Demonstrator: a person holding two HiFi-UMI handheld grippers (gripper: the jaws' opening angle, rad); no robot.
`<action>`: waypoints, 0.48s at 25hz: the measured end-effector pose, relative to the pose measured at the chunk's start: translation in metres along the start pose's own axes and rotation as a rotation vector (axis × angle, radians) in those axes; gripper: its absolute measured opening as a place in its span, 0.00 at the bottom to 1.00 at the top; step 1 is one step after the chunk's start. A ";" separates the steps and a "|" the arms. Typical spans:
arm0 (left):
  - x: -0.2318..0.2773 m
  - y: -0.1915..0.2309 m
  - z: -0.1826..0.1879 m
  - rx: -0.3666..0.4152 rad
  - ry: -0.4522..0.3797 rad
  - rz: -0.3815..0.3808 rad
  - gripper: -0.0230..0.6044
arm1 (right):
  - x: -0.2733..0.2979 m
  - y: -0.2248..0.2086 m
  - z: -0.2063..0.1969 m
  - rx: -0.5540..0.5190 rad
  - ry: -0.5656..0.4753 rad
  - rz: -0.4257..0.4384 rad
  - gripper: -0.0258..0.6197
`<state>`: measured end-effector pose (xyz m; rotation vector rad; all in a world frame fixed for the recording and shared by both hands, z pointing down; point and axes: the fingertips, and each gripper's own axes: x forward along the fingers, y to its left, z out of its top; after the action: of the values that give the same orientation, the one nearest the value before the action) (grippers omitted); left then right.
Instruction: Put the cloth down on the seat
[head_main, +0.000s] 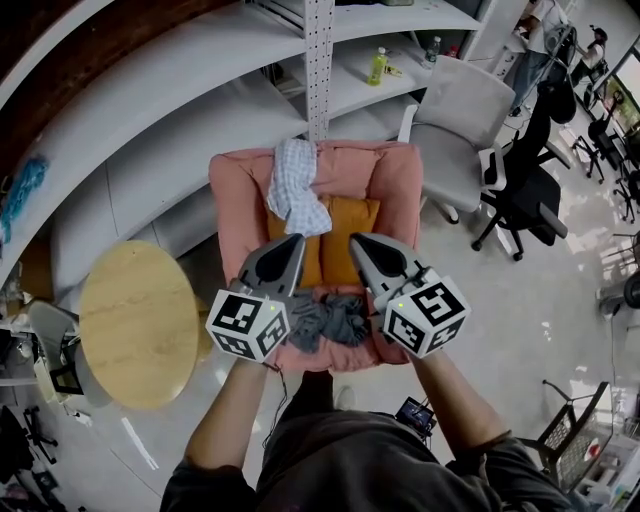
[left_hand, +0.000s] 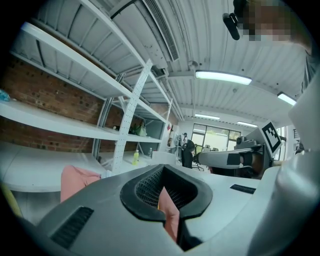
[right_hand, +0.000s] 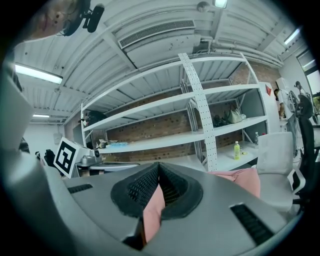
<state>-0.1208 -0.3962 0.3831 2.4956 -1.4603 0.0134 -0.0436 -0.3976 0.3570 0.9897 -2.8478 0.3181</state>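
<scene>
Gray cloth (head_main: 332, 320) lies crumpled on the near edge of the pink armchair (head_main: 236, 200) seat, between the two grippers, touching neither jaw. Left gripper (head_main: 291, 241) and right gripper (head_main: 361, 241) both have jaws together on nothing, tips over the orange cushion (head_main: 342, 225). Checked cloth (head_main: 295, 185) hangs over the far backrest.

Gray cloth (head_main: 330, 320) edges hidden behind cubes of left gripper (head_main: 291, 242) and right gripper (head_main: 357, 241). Orange cushion (head_main: 345, 225) partly covered too. Both gripper views: own body blocks the lower half, pink armchair (left_hand: 75, 180) only a sliver. Green bottle (head_main: 377, 66) label too small to read.
</scene>
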 end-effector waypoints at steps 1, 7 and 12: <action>0.001 0.002 -0.002 -0.008 0.001 -0.001 0.05 | 0.001 -0.002 -0.001 0.004 0.000 -0.002 0.06; 0.008 0.013 -0.010 -0.010 0.024 0.011 0.05 | 0.011 -0.012 -0.006 0.023 0.009 -0.004 0.06; 0.013 0.022 -0.018 -0.008 0.044 0.020 0.05 | 0.019 -0.020 -0.017 0.042 0.026 -0.003 0.06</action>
<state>-0.1311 -0.4139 0.4073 2.4586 -1.4645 0.0656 -0.0452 -0.4205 0.3797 0.9897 -2.8273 0.3890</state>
